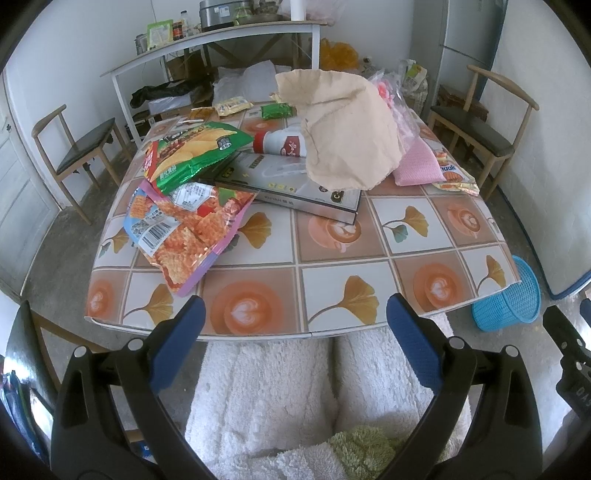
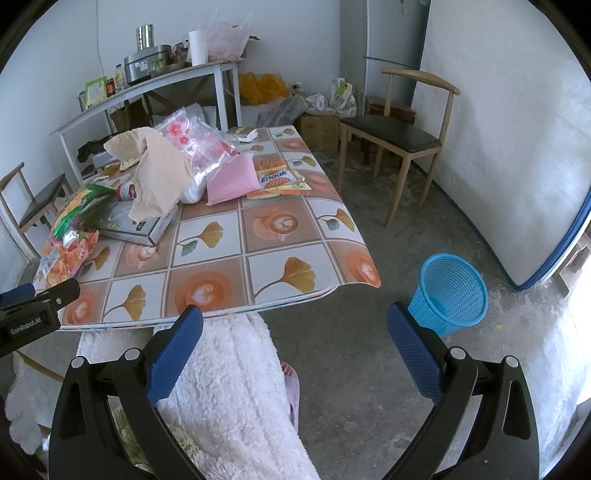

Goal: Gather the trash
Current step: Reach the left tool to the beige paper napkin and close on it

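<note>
Both grippers, left and right, hang wide open and empty near the table edge. Take the orange snack bag first; it looks light, crinkly and slippery, so pinch its flat edge.

A home dining/kitchen rm: table w/ patterned oilcloth & snack wrappers, wooden chairs, fridge in corner, side shelf w/ rice cooker & jars, bare concrete floor, blue wastebasket.

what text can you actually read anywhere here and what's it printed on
"GenRobot.AI": on the left tool, seen from the right wrist.
"Enaok": on the orange snack packet by the pink pouch.
Green chip bag, orange snack bag, flat box, bottle: print too small or blurred.
</note>
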A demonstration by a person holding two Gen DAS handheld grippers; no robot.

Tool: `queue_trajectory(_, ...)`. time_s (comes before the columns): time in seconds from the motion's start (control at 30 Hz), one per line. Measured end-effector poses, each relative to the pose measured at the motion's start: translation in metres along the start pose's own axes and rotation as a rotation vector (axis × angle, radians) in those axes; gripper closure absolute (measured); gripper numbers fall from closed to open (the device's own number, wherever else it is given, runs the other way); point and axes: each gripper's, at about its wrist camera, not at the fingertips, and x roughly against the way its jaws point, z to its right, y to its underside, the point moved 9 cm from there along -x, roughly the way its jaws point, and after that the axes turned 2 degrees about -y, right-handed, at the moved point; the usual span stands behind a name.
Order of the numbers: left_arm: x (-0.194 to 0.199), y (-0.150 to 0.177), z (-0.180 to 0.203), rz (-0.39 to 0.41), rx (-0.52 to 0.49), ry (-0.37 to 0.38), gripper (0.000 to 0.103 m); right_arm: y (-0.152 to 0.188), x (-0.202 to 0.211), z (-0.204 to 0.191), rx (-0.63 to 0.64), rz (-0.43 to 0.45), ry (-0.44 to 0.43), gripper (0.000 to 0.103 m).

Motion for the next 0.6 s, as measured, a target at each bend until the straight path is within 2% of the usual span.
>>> queue_trajectory(0.37, -0.015, -0.012, -0.007, 0.024, 0.045, 0.065, 0.009, -0.044, -0.004, -0.021, 0.047, 0.112, -0.045, 0.006)
queue_trajectory(0.6, -0.018, -0.031, -0.013, 0.089, 0.074, 0.095, 0.009, -0.062, -0.042, -0.046, 0.122, 0.041, -0.063, 0.006)
